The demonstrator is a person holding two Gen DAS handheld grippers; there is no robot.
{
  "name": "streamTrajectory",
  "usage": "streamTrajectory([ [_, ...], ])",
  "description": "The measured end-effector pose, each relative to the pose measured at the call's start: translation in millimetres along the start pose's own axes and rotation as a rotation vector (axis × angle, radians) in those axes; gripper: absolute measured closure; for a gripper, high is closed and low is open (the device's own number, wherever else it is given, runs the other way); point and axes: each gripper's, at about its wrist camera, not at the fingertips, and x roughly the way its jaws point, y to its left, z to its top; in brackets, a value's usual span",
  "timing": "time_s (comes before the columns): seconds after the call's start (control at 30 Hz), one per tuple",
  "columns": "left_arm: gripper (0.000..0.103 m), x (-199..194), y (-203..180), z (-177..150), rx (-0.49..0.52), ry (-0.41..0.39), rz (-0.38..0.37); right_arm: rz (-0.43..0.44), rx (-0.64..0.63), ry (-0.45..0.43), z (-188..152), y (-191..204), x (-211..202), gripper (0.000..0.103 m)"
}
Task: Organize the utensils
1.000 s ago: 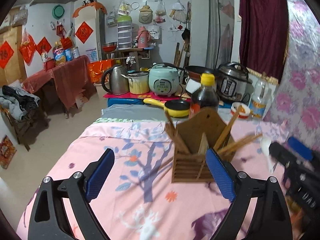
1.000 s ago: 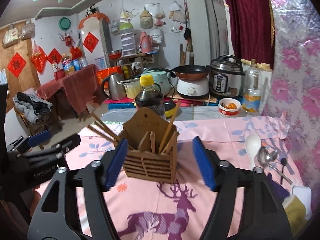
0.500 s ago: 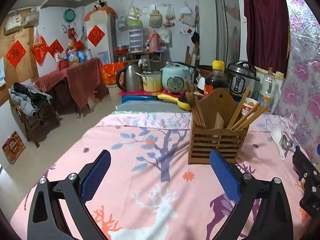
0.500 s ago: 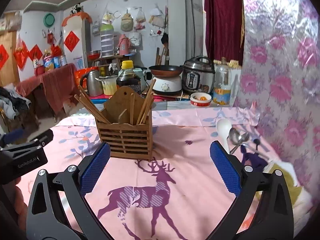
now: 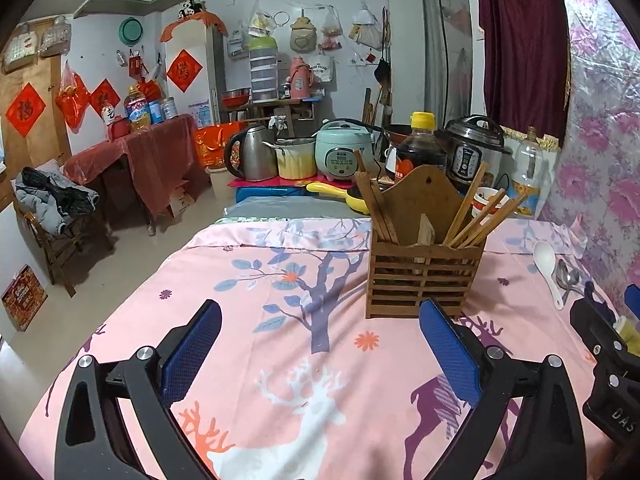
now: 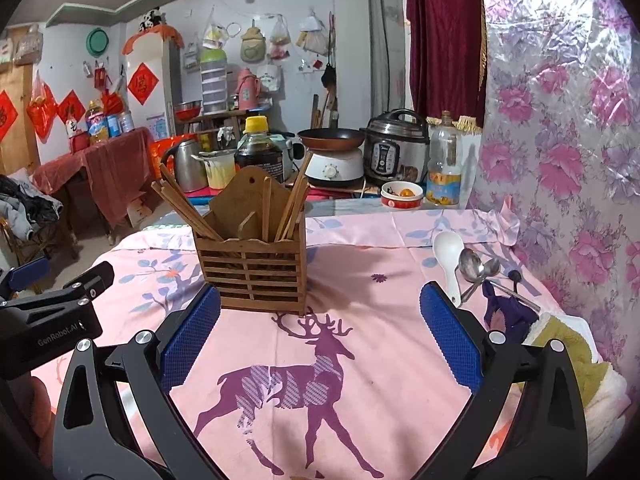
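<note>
1. Pink deer-print tablecloth [image 6: 360,360] covers the whole work surface.
2. Right gripper [image 6: 320,332] gapes wide over bare cloth, jaws just spread; left gripper [image 5: 320,344] likewise stands apart, holding nothing.
3. Wooden holder [image 6: 256,272] of chopsticks [image 6: 294,204] stands at eleven o'clock of the right gripper.
4. White spoon [image 6: 450,256] and metal spoons [image 6: 474,268] lie at two o'clock.

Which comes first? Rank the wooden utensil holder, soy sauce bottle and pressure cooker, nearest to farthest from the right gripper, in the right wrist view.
1. Wooden utensil holder, just beyond the right gripper, left of centre.
2. Soy sauce bottle, directly behind the holder.
3. Pressure cooker, far back, to the right.
</note>
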Motion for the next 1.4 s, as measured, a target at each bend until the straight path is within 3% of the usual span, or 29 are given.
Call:
streamTrajectory([
  [0.57, 0.006, 9.1, -4.1, -5.2, 0.001, 0.041, 0.003, -0.018, -0.023, 0.028, -6.2, 5.4, 8.3, 0.007],
  [1.4, 0.006, 9.6, -7.6, -8.6, 0.018, 0.039, 0.014, -0.017, -0.022, 0.028, -5.8, 5.1, 8.1, 0.007],
])
